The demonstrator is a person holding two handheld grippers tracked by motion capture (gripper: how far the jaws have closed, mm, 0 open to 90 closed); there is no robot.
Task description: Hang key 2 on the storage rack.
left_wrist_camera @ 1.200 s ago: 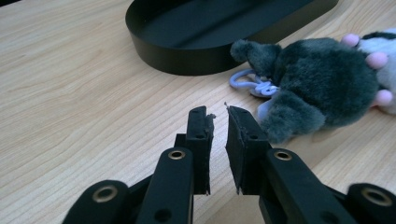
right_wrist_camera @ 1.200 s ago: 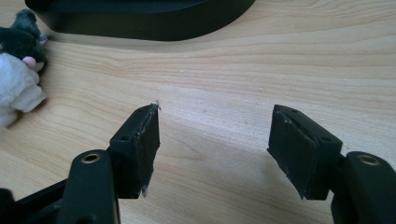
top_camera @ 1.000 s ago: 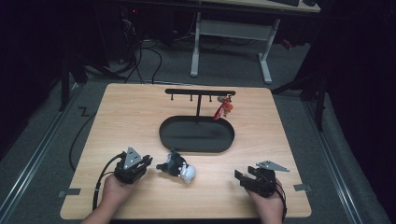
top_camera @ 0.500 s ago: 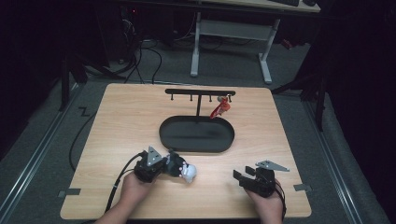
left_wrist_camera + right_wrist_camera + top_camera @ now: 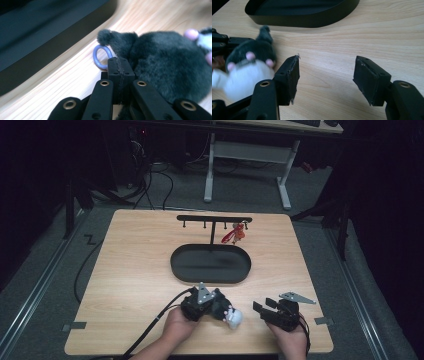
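A small plush toy [image 5: 232, 316], dark grey with a white face and pink ears, lies on the wooden table near the front edge. In the left gripper view its dark fur [image 5: 160, 62] sits just past my jaw tips, with a purple ring [image 5: 98, 56] at its tail end. My left gripper [image 5: 220, 308] [image 5: 117, 63] is shut, and the ring's lower arc disappears between the closed tips. My right gripper [image 5: 261, 310] [image 5: 327, 80] stands open just right of the toy [image 5: 249, 67], apart from it, with bare table between its pads.
A black oval tray [image 5: 175, 267] lies mid-table, close behind the toy. Behind it stands a black hook rack [image 5: 214, 219] with a red keychain [image 5: 235, 234] hanging at its right. A cable trails from the left gripper off the front edge.
My left hand has slid right along the front of the table, and the plush toy has shifted right with it, toward the right gripper. The right hand has stayed in place.
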